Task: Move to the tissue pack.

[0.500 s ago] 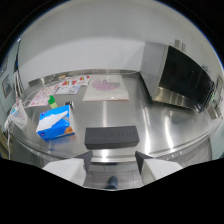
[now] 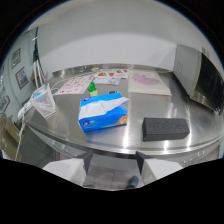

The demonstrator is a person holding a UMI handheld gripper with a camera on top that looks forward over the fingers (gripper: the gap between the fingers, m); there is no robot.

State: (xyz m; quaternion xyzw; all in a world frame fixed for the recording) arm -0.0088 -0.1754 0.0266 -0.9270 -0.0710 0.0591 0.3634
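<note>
A blue tissue pack (image 2: 102,115) lies near the front edge of a steel worktop (image 2: 165,107), beyond the handheld gripper (image 2: 114,167), whose two fingers stand apart and hold nothing. A black box (image 2: 165,128) sits just right of the pack; a small green object (image 2: 92,88) and printed sheets (image 2: 146,82) lie toward the back edge.
</note>
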